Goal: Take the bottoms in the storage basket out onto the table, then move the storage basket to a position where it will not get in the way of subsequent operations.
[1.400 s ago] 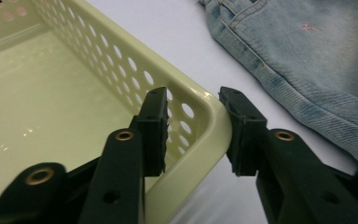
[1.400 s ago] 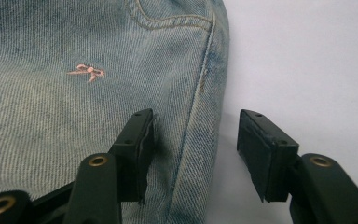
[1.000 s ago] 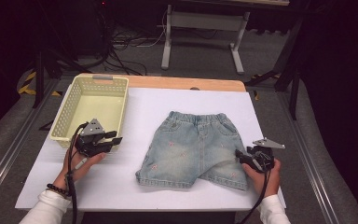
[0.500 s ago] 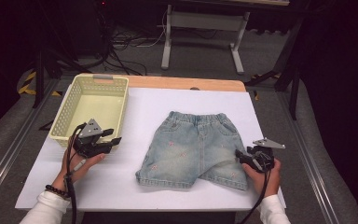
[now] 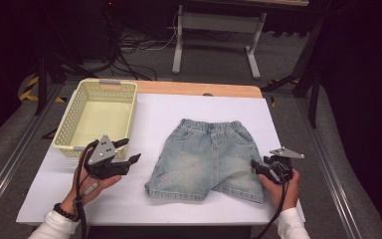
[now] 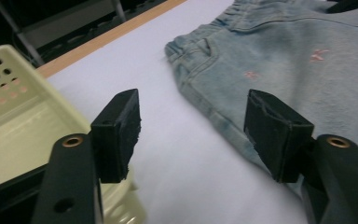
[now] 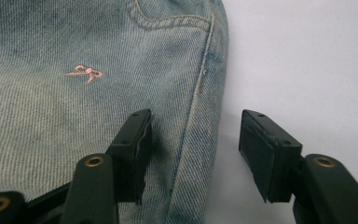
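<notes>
Advancing toward the denim shorts (image 5: 206,159), the left gripper (image 5: 128,151) has moved right from its place beside the basket (image 5: 64,137) a second ago. Its jaws have just been opening and now stand apart with nothing between them. Judged from this, a grasp on the left side seam is being prepared. The right gripper (image 5: 258,167) has stayed at the near right leg edge, jaws apart and straddling the side seam, pads not pressing. The shorts lie flat at the centre of the white table cover (image 5: 144,107), waistband far, hems near: pale washed denim with small pink embroidered marks.
</notes>
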Tool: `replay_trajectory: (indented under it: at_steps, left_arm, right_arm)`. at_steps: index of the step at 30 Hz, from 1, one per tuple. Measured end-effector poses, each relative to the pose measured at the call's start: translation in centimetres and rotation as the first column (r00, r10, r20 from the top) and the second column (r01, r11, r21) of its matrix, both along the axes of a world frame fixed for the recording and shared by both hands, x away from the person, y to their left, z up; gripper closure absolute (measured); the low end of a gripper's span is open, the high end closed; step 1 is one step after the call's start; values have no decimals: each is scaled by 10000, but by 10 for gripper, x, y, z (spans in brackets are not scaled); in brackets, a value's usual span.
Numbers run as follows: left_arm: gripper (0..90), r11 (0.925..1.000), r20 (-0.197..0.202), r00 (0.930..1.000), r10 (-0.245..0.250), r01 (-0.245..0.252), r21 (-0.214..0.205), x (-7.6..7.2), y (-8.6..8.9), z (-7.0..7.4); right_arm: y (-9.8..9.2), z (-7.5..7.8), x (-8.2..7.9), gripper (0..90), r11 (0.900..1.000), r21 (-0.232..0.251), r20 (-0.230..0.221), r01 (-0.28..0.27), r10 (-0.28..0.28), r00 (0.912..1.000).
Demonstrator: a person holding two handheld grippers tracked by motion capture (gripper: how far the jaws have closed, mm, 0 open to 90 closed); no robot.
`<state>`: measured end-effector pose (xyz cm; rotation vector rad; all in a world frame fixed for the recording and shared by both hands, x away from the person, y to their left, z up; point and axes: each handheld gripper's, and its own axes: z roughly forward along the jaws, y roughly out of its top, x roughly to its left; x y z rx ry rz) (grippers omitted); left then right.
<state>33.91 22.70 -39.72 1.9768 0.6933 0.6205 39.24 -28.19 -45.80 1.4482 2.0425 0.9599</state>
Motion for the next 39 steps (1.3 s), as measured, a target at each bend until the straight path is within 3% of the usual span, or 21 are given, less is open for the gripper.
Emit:
replay_trajectory:
  at_steps: [8,15,20,24,26,28,29,32,34,39]
  left_arm:
    - [309,9962,-508,9968,-620,649,577,-4,-30,-16]
    - [279,9924,-1208,9894,-801,904,830,4,-49,-35]
    - [267,9910,-1494,9869,-605,774,1095,11,-57,-46]
    - [268,9922,-1938,9804,-363,585,1101,22,-62,-53]
    - [275,9918,-2277,9730,-365,632,1113,29,-65,-57]
    - [291,9897,-2740,9611,-347,711,1240,34,-70,-63]
    - [305,9895,-2928,9551,-454,834,1185,35,-71,-66]
    - [403,9903,-3156,9475,-525,902,1061,36,-73,-64]
    - [452,9887,-3195,9450,-699,1083,1040,36,-73,-64]
    - [702,9871,-3247,9410,-957,1317,908,34,-74,-63]
  right_arm:
    - [0,0,0,437,10000,-14,21,18,-18,10000]
    - [1,0,0,437,10000,-16,33,15,-15,10000]
    - [1,0,-1,441,10000,-98,96,9,-8,10000]
    - [1,0,-1,453,10000,-90,89,-41,41,10000]
    - [1,0,-1,494,10000,-46,96,-84,85,9999]
    - [2,-1,-3,559,9996,7,155,-298,298,9994]
    - [2,0,-4,574,9995,-27,173,-325,326,9993]
    - [2,0,-6,642,9988,-5,173,-499,499,9986]
    - [2,0,-6,668,9985,14,160,-539,539,9984]
    - [2,0,-7,738,9982,-63,238,-589,590,9980]
